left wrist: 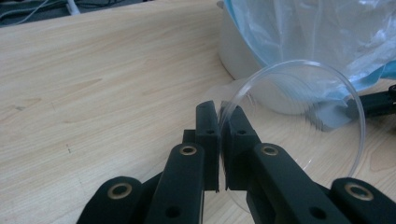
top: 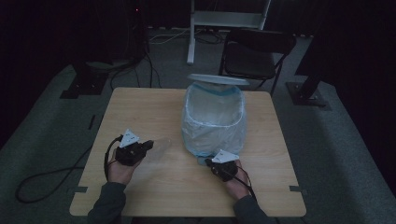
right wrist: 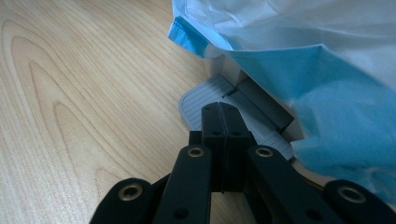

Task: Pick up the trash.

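High view: a bin [top: 215,119] lined with a pale bag [top: 212,105] stands on the far half of a wooden table [top: 140,116], its lid [top: 217,79] tipped up at the far rim. The left gripper [top: 148,145] lies on the table to the left of the bin, well apart from it, with a clear plastic lid [top: 160,148] at its tips, on the side toward the bin. The right gripper [top: 211,163] sits at the bin's near foot, just beside it.

In the left gripper view, the left gripper [left wrist: 219,114] has its jaws pinched on the edge of the clear lid [left wrist: 299,112], which stands up on edge and tilts toward the bin [left wrist: 243,56]; the bin's white wall and blue-edged bag [left wrist: 322,37] show through it.

In the right gripper view, the right gripper [right wrist: 223,112] has its jaws pressed together with nothing visible between them. The tips rest over the grey ribbed pedal [right wrist: 205,100] at the bin's base, and whether they touch it I cannot tell. The blue bag [right wrist: 317,84] hangs over the bin wall just beside them.
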Action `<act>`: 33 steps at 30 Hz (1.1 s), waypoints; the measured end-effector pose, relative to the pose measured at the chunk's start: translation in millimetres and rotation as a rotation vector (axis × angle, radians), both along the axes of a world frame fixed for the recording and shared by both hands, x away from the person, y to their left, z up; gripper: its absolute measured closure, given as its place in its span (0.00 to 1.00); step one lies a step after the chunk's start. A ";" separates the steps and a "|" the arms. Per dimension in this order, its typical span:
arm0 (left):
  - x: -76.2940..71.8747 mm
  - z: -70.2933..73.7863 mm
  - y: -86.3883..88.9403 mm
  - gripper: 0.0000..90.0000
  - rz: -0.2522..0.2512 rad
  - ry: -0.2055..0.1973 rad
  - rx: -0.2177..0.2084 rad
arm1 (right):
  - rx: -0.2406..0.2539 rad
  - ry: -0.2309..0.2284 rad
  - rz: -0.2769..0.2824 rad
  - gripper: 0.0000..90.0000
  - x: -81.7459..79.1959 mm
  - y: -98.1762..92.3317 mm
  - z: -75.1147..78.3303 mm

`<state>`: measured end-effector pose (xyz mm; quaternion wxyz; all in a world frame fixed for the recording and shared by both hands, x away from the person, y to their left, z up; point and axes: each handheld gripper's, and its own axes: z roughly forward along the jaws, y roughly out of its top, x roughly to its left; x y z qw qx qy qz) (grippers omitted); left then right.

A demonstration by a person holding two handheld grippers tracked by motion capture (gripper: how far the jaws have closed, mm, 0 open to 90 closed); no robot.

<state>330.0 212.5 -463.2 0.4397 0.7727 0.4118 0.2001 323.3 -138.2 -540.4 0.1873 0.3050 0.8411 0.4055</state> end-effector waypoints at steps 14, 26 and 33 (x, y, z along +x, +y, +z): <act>5.7 12.7 -3.0 0.97 -0.009 -0.028 0.008 | 0.002 0.000 -0.001 1.00 -0.3 0.2 -0.1; 12.9 25.2 -3.9 0.97 -0.022 -0.062 -0.017 | 0.001 -0.003 -0.001 1.00 -0.1 0.0 -0.1; 16.8 37.1 -5.6 0.97 -0.039 -0.096 -0.035 | 0.002 -0.003 -0.001 1.00 -0.1 0.0 -0.2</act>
